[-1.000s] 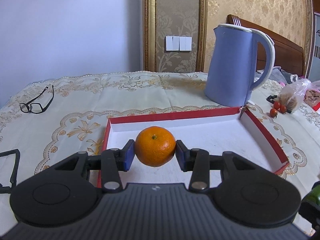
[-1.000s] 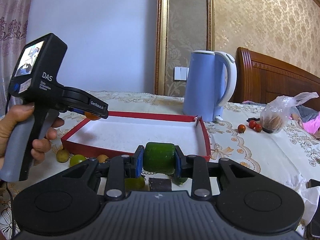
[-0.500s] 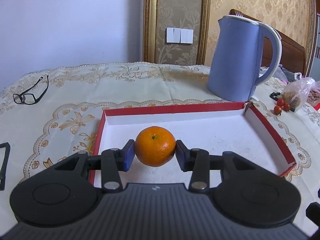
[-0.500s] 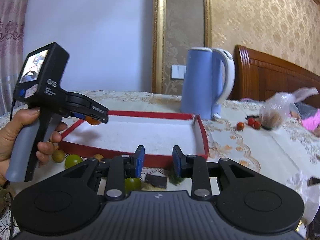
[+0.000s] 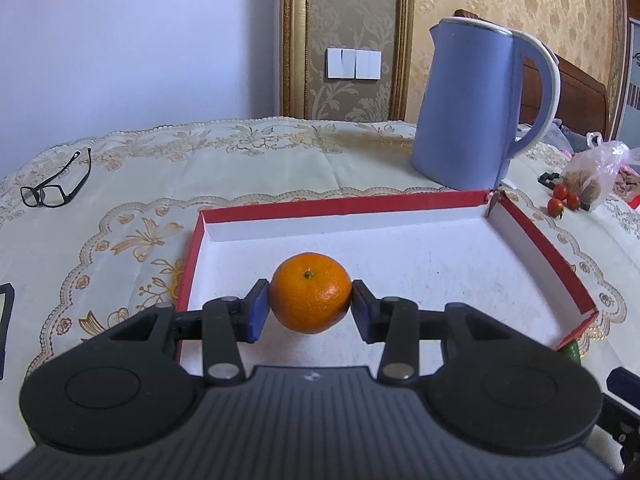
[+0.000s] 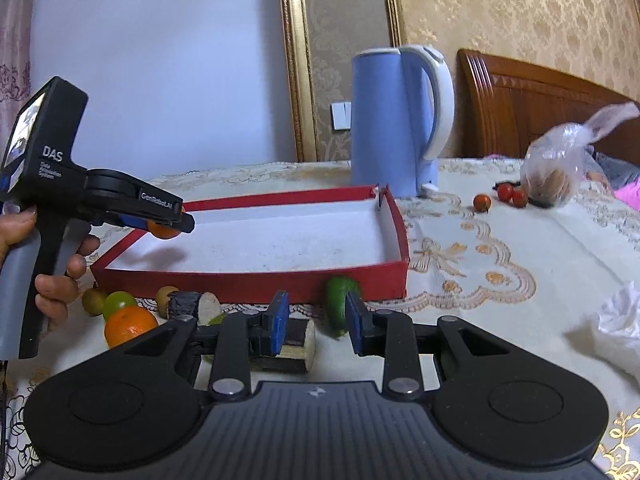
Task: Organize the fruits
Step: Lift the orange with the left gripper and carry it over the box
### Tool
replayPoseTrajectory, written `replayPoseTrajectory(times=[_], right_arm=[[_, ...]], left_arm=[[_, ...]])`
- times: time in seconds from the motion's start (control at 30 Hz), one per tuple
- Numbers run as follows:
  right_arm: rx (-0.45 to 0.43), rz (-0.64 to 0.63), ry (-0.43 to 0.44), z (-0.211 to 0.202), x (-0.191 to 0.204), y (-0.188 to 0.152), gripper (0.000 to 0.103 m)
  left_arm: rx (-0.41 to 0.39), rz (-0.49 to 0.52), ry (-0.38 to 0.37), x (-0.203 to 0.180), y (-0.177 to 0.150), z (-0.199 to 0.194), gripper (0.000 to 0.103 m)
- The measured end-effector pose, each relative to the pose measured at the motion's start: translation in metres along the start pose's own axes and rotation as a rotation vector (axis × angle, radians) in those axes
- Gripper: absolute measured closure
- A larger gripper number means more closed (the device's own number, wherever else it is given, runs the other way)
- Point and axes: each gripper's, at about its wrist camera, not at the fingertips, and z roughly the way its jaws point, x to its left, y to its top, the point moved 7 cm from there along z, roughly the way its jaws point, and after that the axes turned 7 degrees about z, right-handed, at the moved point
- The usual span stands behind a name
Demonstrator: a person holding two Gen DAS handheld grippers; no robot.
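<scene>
While the left hand-held gripper clamps the mandarin above the red tray, dropping it risks rolling; the right hand-held gripper, empty-jawed, may nudge the green fruit.

Your cameras catch soft, even daylight; fisheye bends the far wall's gold frames, and the plastic bag at right smears with motion blur.

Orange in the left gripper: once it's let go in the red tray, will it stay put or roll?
The orange is near-round, so it will probably roll a little on release. The tray floor looks flat and its raised walls should stop it. The rind looks dimpled and firm, so slipping or crushing seems unlikely.
</scene>
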Motion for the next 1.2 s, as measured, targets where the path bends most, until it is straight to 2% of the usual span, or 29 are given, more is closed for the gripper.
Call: replayPoseTrajectory(times=[0.27,0.6,0.93,1.2], right_arm=[[-0.032,-0.042,-0.05,-0.009,0.001,0.007,0.073],[-0.037,-0.059,-0.035,-0.015,0.005,0.011,0.073],[-0.043,-0.07,-0.033,-0.018,0.007,0.013,0.073],[-0.029,-0.095,-0.039,-0.02,0.008,0.011,0.073]], left_arm=[[0.011,-0.008,0.005,0.003,-0.002,0.005,0.063],[0.023,0.004,0.037,0.004,0.005,0.011,0.063],[0.058,0.029,0.073,0.002,0.013,0.034,0.063],[0.087,0.04,0.074,-0.002,0.015,0.049,0.063]])
